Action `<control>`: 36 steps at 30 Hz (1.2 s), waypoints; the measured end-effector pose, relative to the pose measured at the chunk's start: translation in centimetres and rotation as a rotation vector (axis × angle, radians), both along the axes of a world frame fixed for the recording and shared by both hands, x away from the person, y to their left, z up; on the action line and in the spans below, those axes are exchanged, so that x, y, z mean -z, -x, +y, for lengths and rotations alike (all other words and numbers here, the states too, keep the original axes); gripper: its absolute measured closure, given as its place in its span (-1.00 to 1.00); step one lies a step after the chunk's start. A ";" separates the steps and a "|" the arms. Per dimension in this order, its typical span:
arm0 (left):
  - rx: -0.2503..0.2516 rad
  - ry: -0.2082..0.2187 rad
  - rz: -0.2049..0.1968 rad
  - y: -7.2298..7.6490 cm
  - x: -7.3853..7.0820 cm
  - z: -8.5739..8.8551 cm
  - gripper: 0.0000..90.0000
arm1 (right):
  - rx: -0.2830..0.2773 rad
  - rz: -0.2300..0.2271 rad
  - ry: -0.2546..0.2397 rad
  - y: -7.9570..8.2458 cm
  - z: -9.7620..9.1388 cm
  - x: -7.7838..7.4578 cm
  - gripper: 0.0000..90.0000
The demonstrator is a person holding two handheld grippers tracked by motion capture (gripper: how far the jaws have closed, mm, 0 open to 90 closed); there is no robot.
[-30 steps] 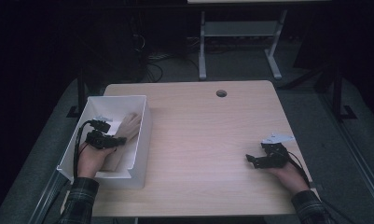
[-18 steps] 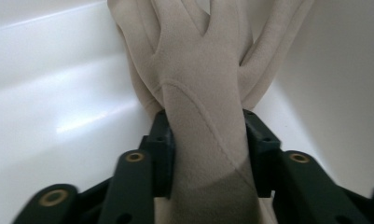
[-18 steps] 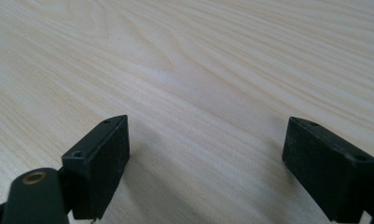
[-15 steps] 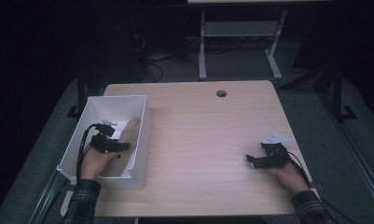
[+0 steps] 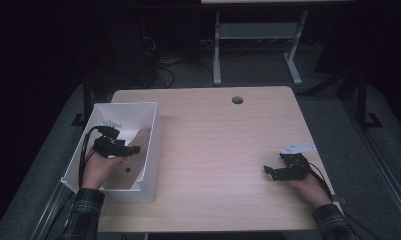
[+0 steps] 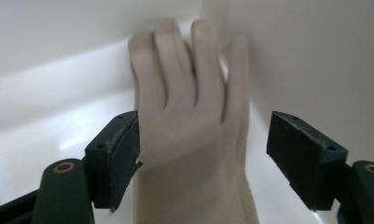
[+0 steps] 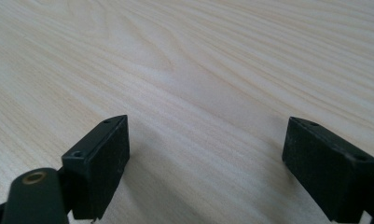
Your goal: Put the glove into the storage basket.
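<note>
Left gripper (image 6: 201, 154): inside the white bin (image 5: 150, 150) at the left of the high view; its jaws have just been opening and now stand wide.
Glove (image 6: 189, 116): pale rubber, lying in the bin between the jaws, fingers toward the far corner; the left pad sits at its edge, the right pad is clear of it.
Change: half a second ago the gripper sat higher in the bin.
Meaning: the glove looks released, dropped off.
Right gripper (image 7: 217, 158): lower right of the table (image 5: 228, 150), jaws wide, nothing between them.

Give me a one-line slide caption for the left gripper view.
Left gripper, jaws just opened, straddles a beige wooden hand lying in the white bin.
</note>
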State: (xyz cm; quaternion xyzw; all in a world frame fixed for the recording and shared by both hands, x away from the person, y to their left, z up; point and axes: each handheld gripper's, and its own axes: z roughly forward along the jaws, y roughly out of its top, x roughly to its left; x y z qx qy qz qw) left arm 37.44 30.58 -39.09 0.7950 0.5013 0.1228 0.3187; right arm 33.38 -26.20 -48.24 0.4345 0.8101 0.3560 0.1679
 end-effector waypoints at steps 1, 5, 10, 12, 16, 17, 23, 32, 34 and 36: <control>0.002 0.004 -0.005 0.0 -0.3 0.0 -0.47 | 0.000 0.000 0.000 0.0 0.0 0.0 -0.68; 0.023 0.017 -0.032 0.0 -2.0 -0.6 -0.48 | -0.003 -0.002 0.002 0.0 0.0 0.0 -0.68; 0.040 0.043 -0.066 0.0 -4.1 -1.4 -0.56 | -0.002 -0.003 0.001 0.0 0.0 0.0 -0.68; 0.055 0.062 -0.079 0.0 -5.1 -1.8 -0.58 | 0.001 0.000 0.000 0.0 0.0 0.0 -0.68; 0.091 0.086 -0.104 0.0 -6.6 -2.9 -0.66 | -0.002 -0.003 0.002 0.0 0.0 0.0 -0.68; 0.096 0.099 -0.109 0.1 -6.9 -3.3 -0.66 | 0.000 0.000 0.000 0.0 0.0 0.0 -0.68; 0.155 0.114 -0.122 0.3 -8.2 -6.0 -0.69 | -0.002 -0.001 0.001 0.1 0.0 0.0 -0.68; 0.228 0.113 -0.133 0.4 -9.0 -10.1 -0.70 | 0.000 0.003 -0.003 0.1 0.0 0.0 -0.68; 0.243 0.112 -0.136 0.5 -9.0 -11.2 -0.70 | 0.000 0.003 -0.003 0.1 0.0 0.0 -0.68; 0.256 0.114 -0.136 0.6 -9.0 -11.9 -0.70 | 0.000 0.003 -0.003 0.1 0.0 0.0 -0.68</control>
